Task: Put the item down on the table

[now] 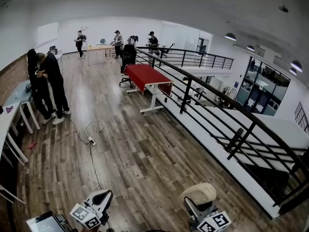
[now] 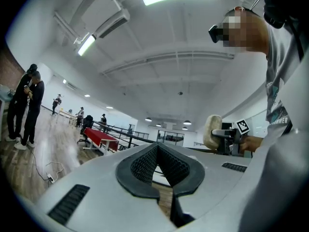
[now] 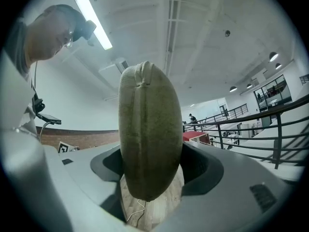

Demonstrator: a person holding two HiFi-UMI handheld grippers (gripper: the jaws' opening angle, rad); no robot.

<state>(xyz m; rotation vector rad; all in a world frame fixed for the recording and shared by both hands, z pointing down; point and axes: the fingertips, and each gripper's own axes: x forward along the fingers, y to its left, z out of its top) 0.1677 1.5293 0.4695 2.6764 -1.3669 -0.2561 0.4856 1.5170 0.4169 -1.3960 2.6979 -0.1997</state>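
Now pinching a beige oval plush cushion (image 3: 147,124) in the right gripper (image 3: 151,161), jaws spread wide and pressing on it from both sides. Standing upright between the dark pads, with the seam edge turned toward the camera. Carried in the air at the lower right of the head view, above the brown wooden plank floor (image 1: 135,149), not resting on any surface. Holding the left gripper (image 2: 157,151) at the lower left, jaws pressed together at the tips, with nothing between them. Farther ahead, well apart from the cushion, a table with red top and white legs (image 1: 145,75) beside a black metal railing (image 1: 203,88). Lying on the floor, a thin white cable (image 1: 92,129). Standing at the left, two persons in dark clothes (image 1: 48,83).
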